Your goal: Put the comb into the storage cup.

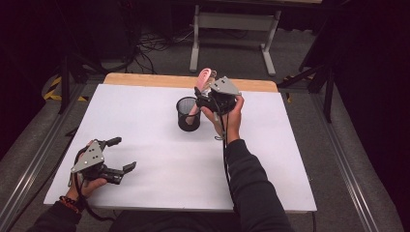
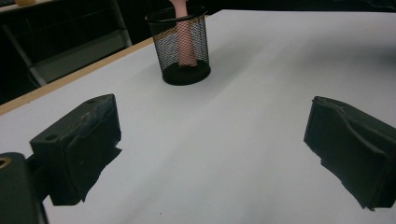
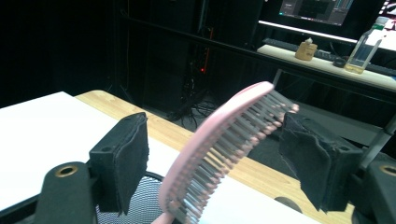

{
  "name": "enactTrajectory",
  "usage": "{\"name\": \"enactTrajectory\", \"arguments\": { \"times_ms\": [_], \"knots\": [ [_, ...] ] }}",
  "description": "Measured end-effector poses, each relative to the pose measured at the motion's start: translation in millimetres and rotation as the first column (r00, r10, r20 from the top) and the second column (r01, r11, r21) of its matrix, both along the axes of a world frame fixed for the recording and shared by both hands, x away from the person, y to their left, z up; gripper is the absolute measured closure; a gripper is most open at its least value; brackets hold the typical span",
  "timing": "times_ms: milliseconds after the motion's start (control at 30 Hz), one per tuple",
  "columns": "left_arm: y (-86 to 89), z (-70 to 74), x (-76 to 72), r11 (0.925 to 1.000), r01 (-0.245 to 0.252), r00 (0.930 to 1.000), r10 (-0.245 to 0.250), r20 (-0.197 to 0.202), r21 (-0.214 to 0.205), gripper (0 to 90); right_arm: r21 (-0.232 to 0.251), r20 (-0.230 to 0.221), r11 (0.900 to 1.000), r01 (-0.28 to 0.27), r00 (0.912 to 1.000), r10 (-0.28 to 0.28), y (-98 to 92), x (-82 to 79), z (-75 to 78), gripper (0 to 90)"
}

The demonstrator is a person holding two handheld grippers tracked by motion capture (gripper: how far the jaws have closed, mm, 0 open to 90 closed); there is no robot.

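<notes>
The pink hairbrush (image 3: 224,149) stands in the mesh cup (image 1: 188,114) between the right claw's (image 1: 205,94) parted jaws, its bristle tips at one pad; the left claw (image 1: 121,154) gapes wide.

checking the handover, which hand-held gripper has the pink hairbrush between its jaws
The right hand-held gripper, above the black mesh cup: the pink plastic hairbrush stands between its open jaws. The left hand-held gripper has only white table between its jaws.

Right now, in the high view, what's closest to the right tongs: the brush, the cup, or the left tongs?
1. Brush, between the right tongs.
2. Cup, just below-left.
3. Left tongs, far off at the near-left of the table.
</notes>
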State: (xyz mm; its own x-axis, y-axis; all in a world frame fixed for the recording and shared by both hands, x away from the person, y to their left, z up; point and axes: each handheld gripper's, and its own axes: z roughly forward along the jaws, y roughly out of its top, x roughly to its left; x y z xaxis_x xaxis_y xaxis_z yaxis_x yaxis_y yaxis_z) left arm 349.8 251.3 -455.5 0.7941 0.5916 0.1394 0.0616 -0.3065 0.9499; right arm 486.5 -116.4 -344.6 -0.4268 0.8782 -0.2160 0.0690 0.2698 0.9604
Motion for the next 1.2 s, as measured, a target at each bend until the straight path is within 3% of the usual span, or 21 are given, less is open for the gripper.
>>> {"name": "enactTrajectory", "arguments": {
  "times_ms": [367,467,567,833,1200],
  "knots": [
    [-1.0,0.8,-1.1,1.0,-0.001,1.0,0.001,0.005,0.001,4.5,-0.017,0.011,0.9997,-0.021,0.9997,0.021,4.2,-6.8,3.0,23.6],
    [-1.6,0.7,-1.3,0.9999,-0.005,1.0,0.005,0.007,0.01,4.5,-0.079,0.011,0.9968,-0.014,0.9998,0.015,8.1,-8.8,4.6,23.0],
    [-1.4,0.4,-1.0,0.9999,-0.005,1.0,0.005,0.007,0.013,4.5,-0.096,0.019,0.9952,-0.021,0.9996,0.023,9.2,-11.5,6.3,23.1],
    [-2.8,0.4,-2.1,0.9998,-0.01,0.9999,0.01,0.013,0.017,4.7,-0.078,0.035,0.9966,-0.028,0.9989,0.031,5.9,-16.3,9.4,21.3],
    [-4.5,0.2,-2.4,0.9994,-0.012,0.9998,0.011,0.015,0.031,4.6,-0.059,0.047,0.9977,-0.035,0.9982,0.038,0.6,-24.8,3.4,9.6]
  ]
}}
